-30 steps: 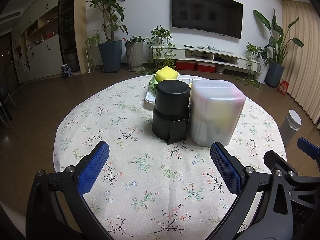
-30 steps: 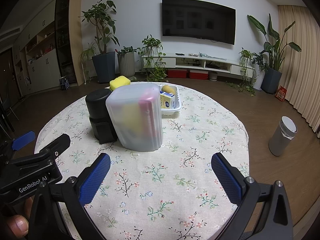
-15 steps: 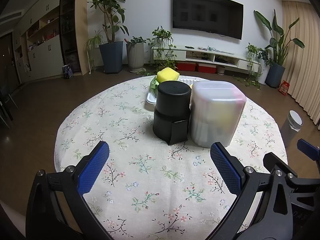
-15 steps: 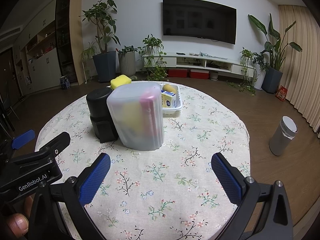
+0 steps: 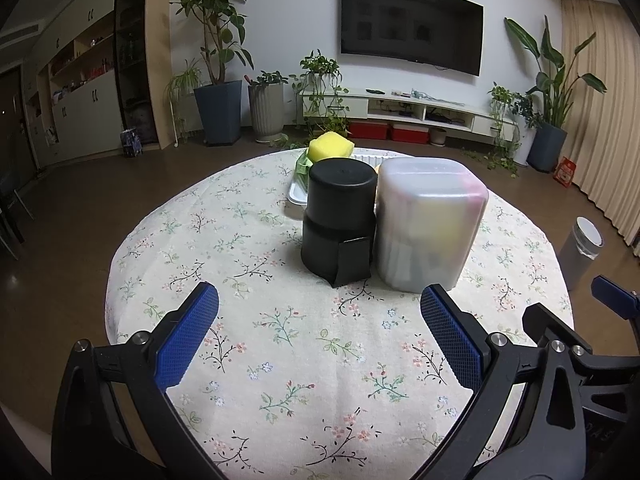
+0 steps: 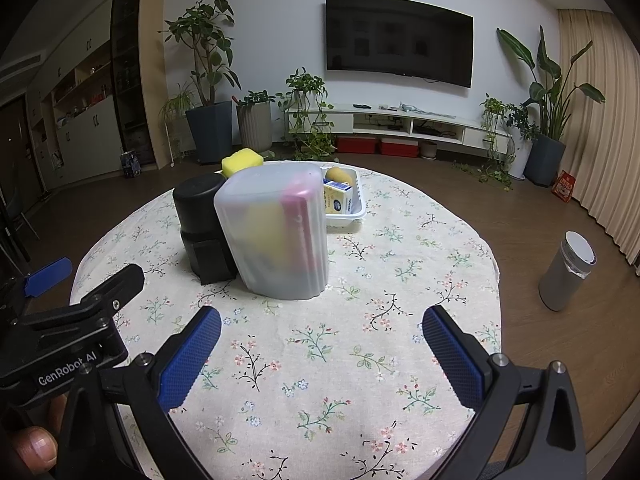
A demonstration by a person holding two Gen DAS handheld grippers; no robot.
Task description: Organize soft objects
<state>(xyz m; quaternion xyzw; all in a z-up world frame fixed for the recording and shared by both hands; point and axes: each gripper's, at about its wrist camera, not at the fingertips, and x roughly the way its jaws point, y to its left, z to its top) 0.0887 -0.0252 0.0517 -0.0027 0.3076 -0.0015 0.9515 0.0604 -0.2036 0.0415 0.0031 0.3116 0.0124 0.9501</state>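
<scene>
A translucent plastic container (image 5: 428, 224) stands upside down on the round floral table, with yellow and pink soft shapes dimly visible inside; it also shows in the right wrist view (image 6: 280, 232). A black cylindrical container (image 5: 338, 222) stands touching its left side. Behind them a white tray (image 6: 348, 212) holds a yellow sponge (image 5: 331, 146), a small carton and a yellowish item. My left gripper (image 5: 320, 308) is open and empty, short of both containers. My right gripper (image 6: 320, 328) is open and empty, to the right of the left one.
The table (image 5: 280, 360) has a floral cloth and a round edge close on all sides. A grey bin (image 6: 568, 272) stands on the wood floor to the right. Potted plants, a TV and a low cabinet line the far wall.
Both grippers have crept very slightly nearer the containers. Nothing on the table has moved.
</scene>
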